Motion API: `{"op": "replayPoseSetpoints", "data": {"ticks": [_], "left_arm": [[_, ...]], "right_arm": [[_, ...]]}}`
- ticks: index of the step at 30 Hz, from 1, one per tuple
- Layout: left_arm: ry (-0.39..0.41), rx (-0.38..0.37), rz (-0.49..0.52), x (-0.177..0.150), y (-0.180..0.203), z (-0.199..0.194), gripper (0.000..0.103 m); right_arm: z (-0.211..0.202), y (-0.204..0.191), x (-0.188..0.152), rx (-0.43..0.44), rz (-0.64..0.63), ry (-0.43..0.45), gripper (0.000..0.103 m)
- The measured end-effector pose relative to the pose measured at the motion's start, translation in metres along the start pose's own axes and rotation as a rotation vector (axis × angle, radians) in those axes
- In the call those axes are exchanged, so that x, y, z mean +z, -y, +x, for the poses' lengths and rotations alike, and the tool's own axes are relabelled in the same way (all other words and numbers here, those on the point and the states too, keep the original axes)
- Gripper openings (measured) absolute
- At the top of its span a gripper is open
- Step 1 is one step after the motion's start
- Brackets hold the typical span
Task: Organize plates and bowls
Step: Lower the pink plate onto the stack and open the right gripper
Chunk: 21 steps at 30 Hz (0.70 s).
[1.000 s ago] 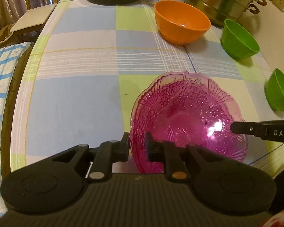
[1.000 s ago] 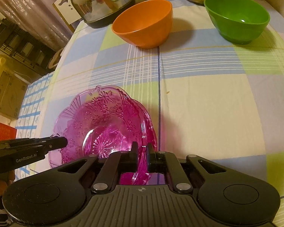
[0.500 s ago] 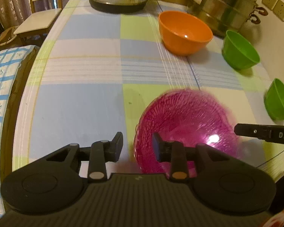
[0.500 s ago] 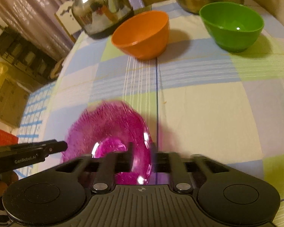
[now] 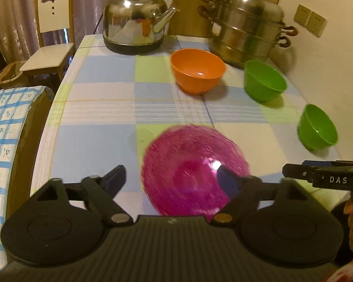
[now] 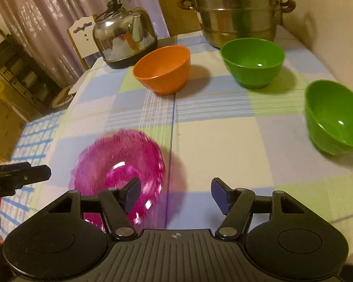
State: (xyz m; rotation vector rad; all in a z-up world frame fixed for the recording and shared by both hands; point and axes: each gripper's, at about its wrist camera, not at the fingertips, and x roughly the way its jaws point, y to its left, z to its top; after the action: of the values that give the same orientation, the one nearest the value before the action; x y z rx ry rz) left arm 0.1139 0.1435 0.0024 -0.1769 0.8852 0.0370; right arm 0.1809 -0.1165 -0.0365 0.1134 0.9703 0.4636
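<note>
A pink glass plate point(image 5: 190, 166) lies on the checked tablecloth, blurred with motion; it also shows in the right wrist view point(image 6: 120, 164). My left gripper point(image 5: 171, 178) is open, its fingers on either side of the plate's near-left rim, holding nothing. My right gripper point(image 6: 176, 193) is open and empty, its left finger over the plate's near edge. An orange bowl point(image 5: 197, 72) and two green bowls point(image 5: 263, 82) point(image 5: 317, 127) stand farther back; in the right wrist view they are the orange bowl point(image 6: 163, 69) and green bowls point(image 6: 253, 61) point(image 6: 334, 115).
A steel kettle point(image 5: 135, 25) and a stacked steel steamer pot point(image 5: 247, 28) stand at the table's far edge by the wall. A white chair point(image 5: 51, 44) stands beyond the left corner. A blue-checked cloth point(image 5: 4, 136) hangs off the left edge.
Both grippers opened and let go of the pink plate's rim. Both pulled up and back; the plate now lies on the table, still shaking.
</note>
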Motion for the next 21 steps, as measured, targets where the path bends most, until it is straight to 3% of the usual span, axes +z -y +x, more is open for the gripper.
{"op": "replayPoseSetpoints", "data": {"ticks": [10, 21], "left_arm": [[0.022, 0.061, -0.023, -0.07, 0.046, -0.03, 0.1], [0.011, 0.067, 0.026, -0.098, 0.081, -0.034, 0.1]], "right_arm": [[-0.048, 0.0, -0.054, -0.108, -0.071, 0.037, 0.068], [-0.075, 0.013, -0.089, -0.17, -0.048, 0.055, 0.069]]}}
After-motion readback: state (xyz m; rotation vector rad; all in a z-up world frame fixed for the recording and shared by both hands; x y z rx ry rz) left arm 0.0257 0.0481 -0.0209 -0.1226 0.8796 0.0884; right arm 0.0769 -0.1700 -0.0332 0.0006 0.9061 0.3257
